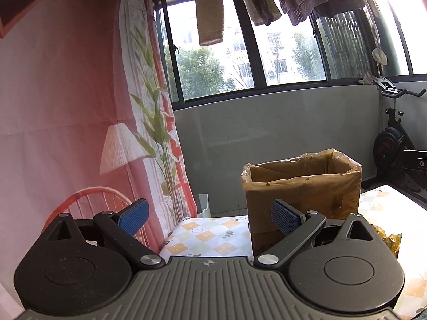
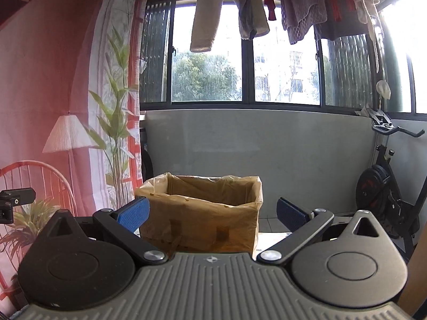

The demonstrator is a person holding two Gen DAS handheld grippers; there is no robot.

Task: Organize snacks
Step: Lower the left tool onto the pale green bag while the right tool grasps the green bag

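- Window [image 1: 240, 50] and the grey wall under it fill the background well past both grippers, with laundry [image 2: 267, 13] hanging up top.
- Printed curtain [image 1: 66, 93] runs down the left side of both views, pink with a lamp and plant on it.
- Exercise bike [image 2: 384, 186] sits far off to the right, well behind everything.
- Table [image 1: 213, 234] with a checked flower cloth is right below the left gripper.
- Box [image 2: 200, 218] lined with a plastic bag stands open on the table. It's straight ahead of the right gripper, and ahead and a bit right of the left one.
- Left gripper [image 1: 209, 217]: fingers spread wide, nothing between them.
- Right gripper [image 2: 212, 213]: same deal, fingers wide apart and empty.
- Snack bag [image 1: 387, 240], crinkly yellow, only a bit peeks out just past the left gripper's right side, on the table near the box.
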